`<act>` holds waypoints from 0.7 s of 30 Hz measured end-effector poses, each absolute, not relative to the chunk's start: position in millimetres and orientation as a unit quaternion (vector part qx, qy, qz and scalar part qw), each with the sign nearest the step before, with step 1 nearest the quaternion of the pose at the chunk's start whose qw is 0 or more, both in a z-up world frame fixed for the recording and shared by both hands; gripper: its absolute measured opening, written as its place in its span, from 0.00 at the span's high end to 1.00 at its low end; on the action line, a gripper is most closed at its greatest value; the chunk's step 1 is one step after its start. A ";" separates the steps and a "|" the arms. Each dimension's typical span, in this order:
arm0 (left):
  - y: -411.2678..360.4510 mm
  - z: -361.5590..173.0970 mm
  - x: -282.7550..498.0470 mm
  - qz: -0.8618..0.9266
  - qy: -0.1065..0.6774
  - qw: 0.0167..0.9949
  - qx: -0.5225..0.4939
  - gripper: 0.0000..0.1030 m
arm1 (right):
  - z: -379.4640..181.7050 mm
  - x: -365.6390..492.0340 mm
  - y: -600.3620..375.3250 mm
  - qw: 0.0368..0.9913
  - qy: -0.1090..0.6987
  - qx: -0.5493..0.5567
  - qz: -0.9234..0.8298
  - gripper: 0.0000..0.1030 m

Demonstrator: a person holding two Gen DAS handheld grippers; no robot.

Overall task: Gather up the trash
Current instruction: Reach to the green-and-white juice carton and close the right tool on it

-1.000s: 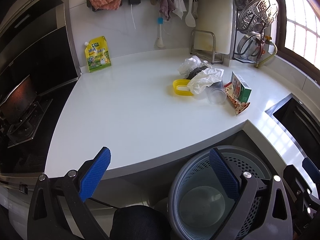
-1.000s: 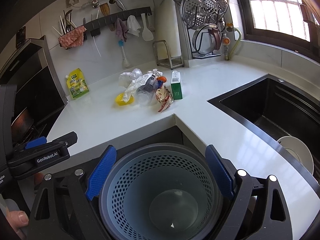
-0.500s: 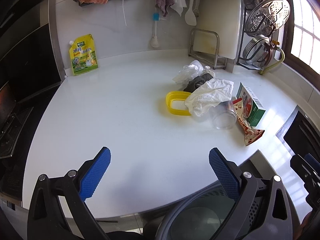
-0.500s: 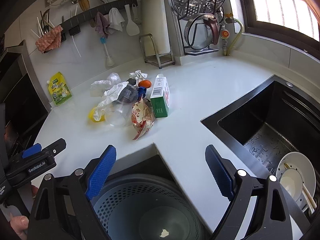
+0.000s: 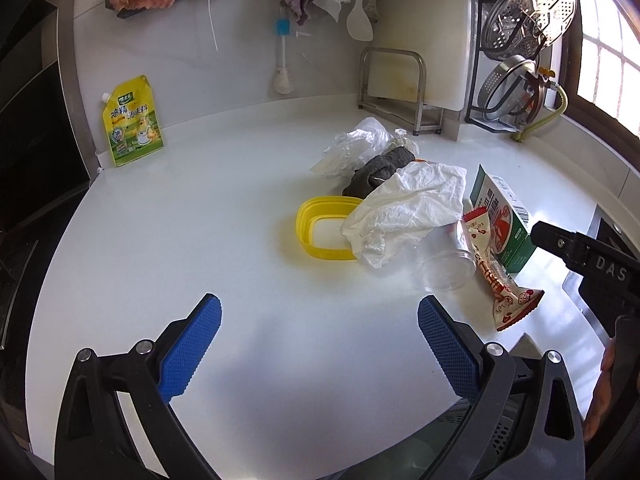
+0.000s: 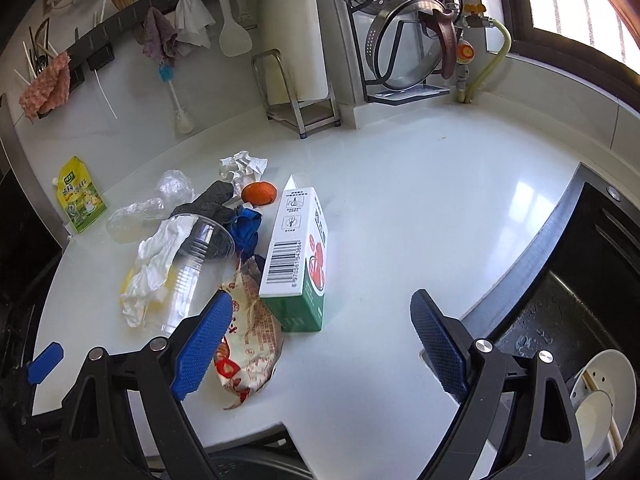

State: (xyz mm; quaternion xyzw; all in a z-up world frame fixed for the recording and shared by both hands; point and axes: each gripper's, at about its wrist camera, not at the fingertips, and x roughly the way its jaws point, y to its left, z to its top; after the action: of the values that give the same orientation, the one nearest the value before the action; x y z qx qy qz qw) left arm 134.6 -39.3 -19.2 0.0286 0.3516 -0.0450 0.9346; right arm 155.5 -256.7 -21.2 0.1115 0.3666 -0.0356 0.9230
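Observation:
A heap of trash lies on the white counter (image 5: 200,264): a white crumpled tissue (image 5: 404,208), a yellow lid (image 5: 320,224), a clear plastic cup (image 5: 444,268) on its side, a red-printed wrapper (image 6: 244,344), a green and white carton (image 6: 300,264), a dark cloth (image 5: 380,168), clear plastic bags (image 5: 356,148) and an orange (image 6: 260,193). My left gripper (image 5: 320,344) hangs open over bare counter, short of the heap. My right gripper (image 6: 320,340) is open just in front of the carton, its left finger (image 6: 202,344) over the wrapper. The grey bin's rim (image 5: 492,440) shows below the counter edge.
A black sink (image 6: 580,280) with a white bowl (image 6: 600,396) lies to the right. A yellow pouch (image 5: 132,120) leans on the back wall. A metal rack (image 5: 400,84) with a cutting board, pot lids (image 5: 520,40) and hanging utensils (image 5: 360,0) line the back.
Both grippers rose from over the grey bin and moved forward above the counter toward the trash heap. The bin has dropped almost out of both views. Both stay open.

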 end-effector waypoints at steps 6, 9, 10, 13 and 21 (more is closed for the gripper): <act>-46.4 -23.5 137.5 -0.053 0.356 0.933 0.029 0.06 | -27.9 183.2 -254.6 0.917 0.385 0.088 -0.048 0.17; -49.7 -25.0 138.1 -0.057 0.358 0.932 0.031 0.06 | -30.8 191.2 -254.4 0.915 0.392 0.079 -0.048 0.20; -50.9 -25.5 138.4 -0.058 0.359 0.931 0.031 0.06 | -31.8 193.3 -254.1 0.914 0.396 0.076 -0.046 0.24; -54.3 -26.9 139.2 -0.062 0.364 0.929 0.028 0.06 | -36.9 199.2 -253.3 0.907 0.415 0.069 -0.037 0.48; -71.7 -24.5 134.4 -0.081 0.365 0.927 0.016 0.06 | -28.2 191.0 -261.5 0.911 0.407 0.070 -0.014 0.75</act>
State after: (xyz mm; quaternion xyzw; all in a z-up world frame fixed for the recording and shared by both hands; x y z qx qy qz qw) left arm 134.4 -71.7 -24.5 0.0161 0.3655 -0.0812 0.9271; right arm 191.0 -261.5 -28.2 0.0699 0.4068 -0.0140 0.9107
